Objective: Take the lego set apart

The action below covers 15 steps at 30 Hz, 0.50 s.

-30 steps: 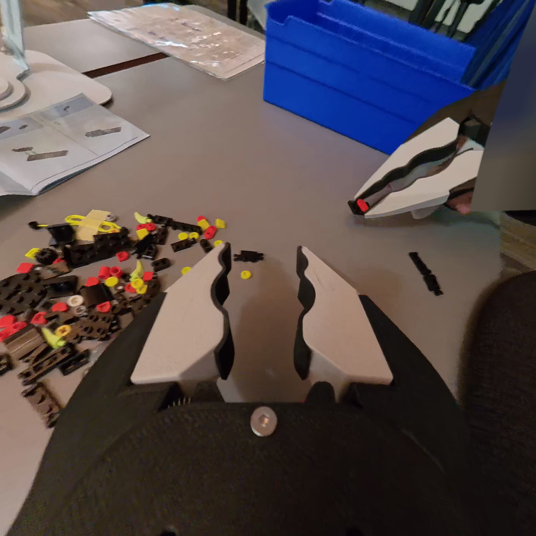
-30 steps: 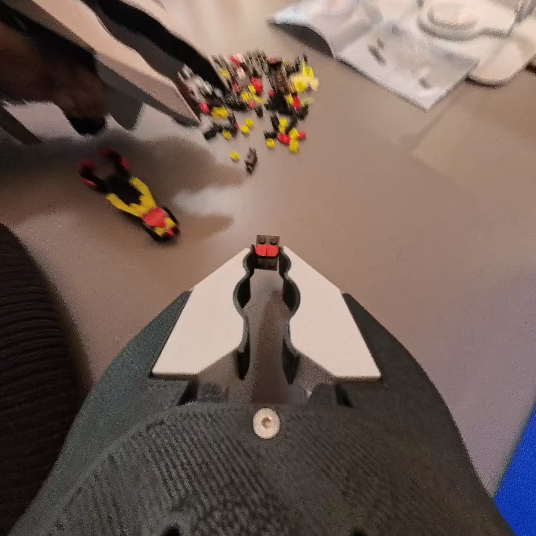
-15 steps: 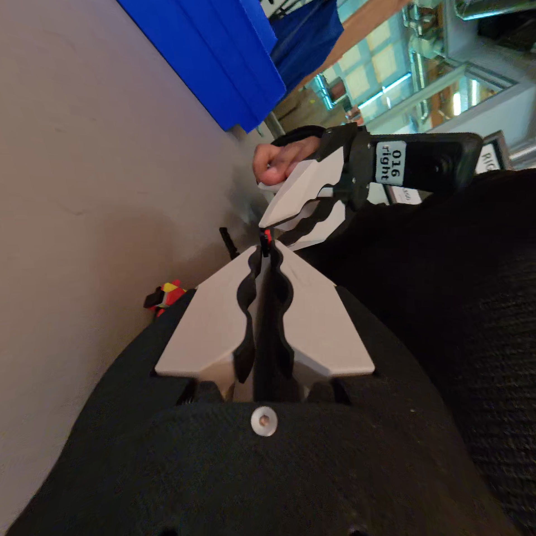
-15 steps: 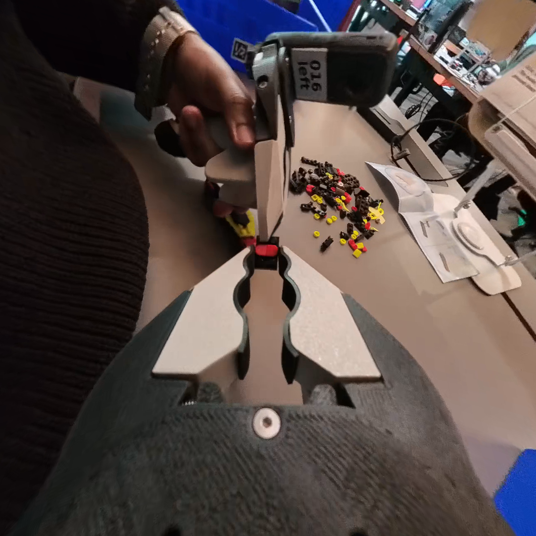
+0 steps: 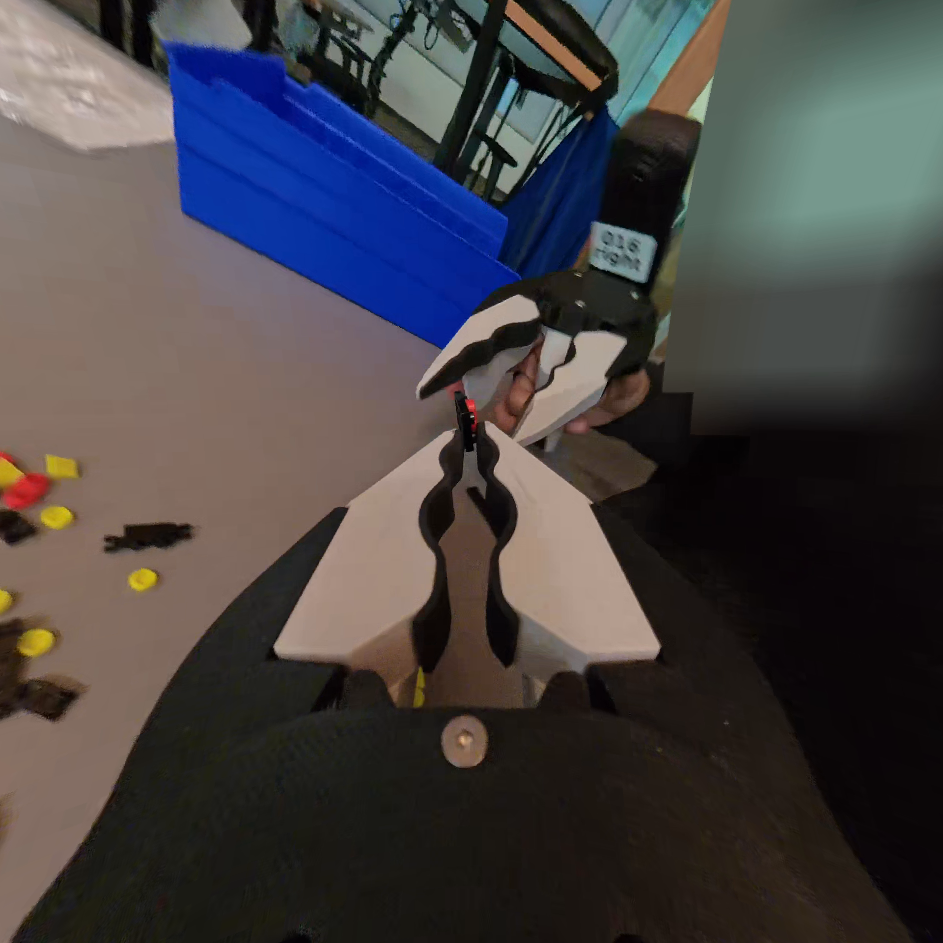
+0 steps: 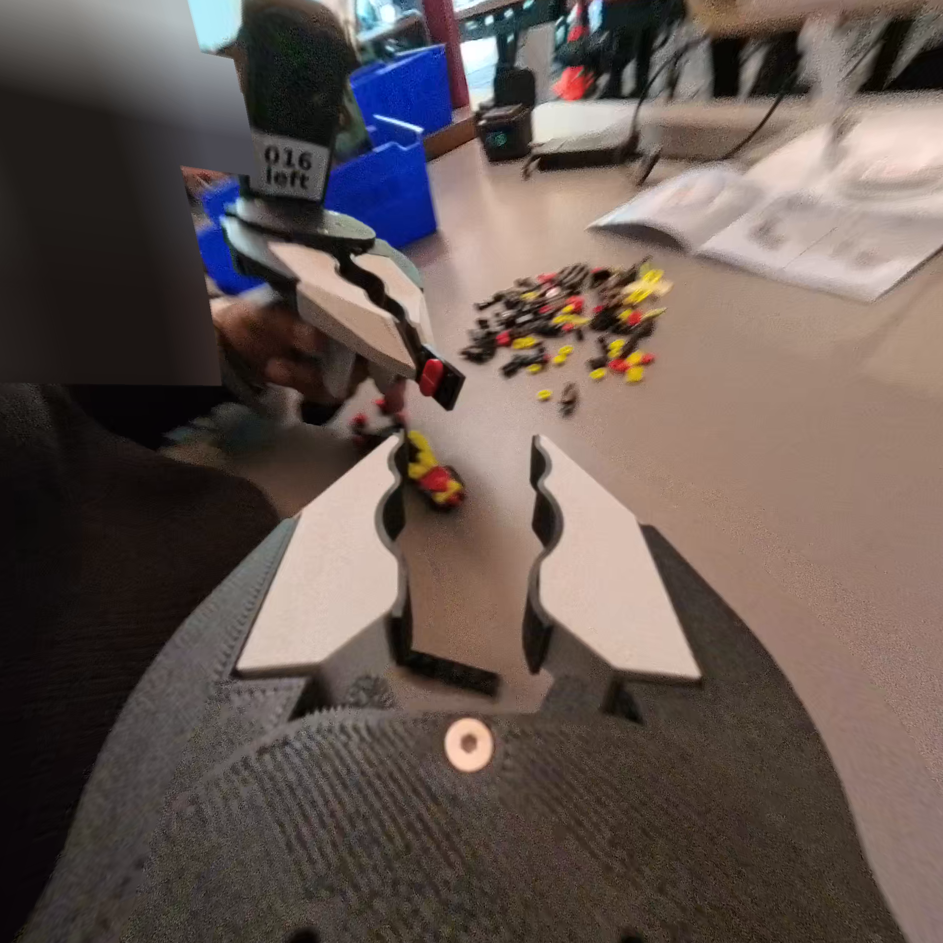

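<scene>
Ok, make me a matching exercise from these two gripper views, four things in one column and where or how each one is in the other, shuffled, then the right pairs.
Things
1. left gripper
2. right gripper
3. small black and red piece
4. yellow and red partial model

States
A. lying on the table near the right gripper's left fingertip
B. open, holding nothing
C. pinched at a gripper's tips, off the table
D. shut on a small piece

Pairs: 1-D, 2-B, 3-C, 4-A
</scene>
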### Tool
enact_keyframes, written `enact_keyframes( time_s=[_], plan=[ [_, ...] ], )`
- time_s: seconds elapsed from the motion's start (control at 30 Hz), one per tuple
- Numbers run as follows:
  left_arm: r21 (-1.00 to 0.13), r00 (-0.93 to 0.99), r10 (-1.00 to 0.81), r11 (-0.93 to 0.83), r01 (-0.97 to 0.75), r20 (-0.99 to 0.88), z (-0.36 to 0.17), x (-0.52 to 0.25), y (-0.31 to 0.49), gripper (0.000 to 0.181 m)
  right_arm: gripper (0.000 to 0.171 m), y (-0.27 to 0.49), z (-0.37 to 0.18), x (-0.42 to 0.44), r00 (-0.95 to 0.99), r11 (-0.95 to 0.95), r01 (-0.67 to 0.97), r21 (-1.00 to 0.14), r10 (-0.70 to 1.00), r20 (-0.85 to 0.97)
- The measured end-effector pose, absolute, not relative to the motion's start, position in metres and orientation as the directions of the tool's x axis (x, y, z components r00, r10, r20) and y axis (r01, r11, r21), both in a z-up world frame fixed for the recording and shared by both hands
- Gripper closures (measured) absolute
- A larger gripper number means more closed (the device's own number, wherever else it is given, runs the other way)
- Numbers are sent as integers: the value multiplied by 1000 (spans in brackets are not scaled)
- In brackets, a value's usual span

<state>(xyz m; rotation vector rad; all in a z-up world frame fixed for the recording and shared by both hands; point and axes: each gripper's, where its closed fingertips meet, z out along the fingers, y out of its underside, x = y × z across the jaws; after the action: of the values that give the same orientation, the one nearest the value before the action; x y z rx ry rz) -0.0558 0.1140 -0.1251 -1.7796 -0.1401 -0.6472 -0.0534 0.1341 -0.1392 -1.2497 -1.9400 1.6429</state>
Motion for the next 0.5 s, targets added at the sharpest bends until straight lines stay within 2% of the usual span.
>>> enact_keyframes(
  time_s=[0.1,0.13,0.2,0.27,0.4,0.47,0.5],
  plan=[
    [-913,894,-262,-294,284,363,-123,-46,115,178,117,124,-135,-48,-525,-301,607,-735,543,-656],
    [-922,900,-275,-288,257,337,-123,-42,115,178,119,121,-129,-45,-517,-365,646,-670,437,-736],
    [-930,906,-290,-292,223,308,-124,-38,115,178,132,121,-121,-41,-503,-420,690,-589,307,-808],
    [-933,902,-311,-292,210,301,-124,-34,114,178,143,121,-121,-39,-517,-401,689,-604,312,-797],
    [-932,893,-332,-300,205,303,-125,-30,113,178,143,116,-122,-35,-568,-337,657,-674,366,-737],
    [-927,880,-352,-310,211,318,-126,-26,113,178,159,114,-121,-34,-604,-299,621,-725,406,-685],
    [-925,879,-351,-312,217,324,-126,-26,113,178,161,115,-122,-34,-624,-273,593,-758,438,-647]
  ],
)
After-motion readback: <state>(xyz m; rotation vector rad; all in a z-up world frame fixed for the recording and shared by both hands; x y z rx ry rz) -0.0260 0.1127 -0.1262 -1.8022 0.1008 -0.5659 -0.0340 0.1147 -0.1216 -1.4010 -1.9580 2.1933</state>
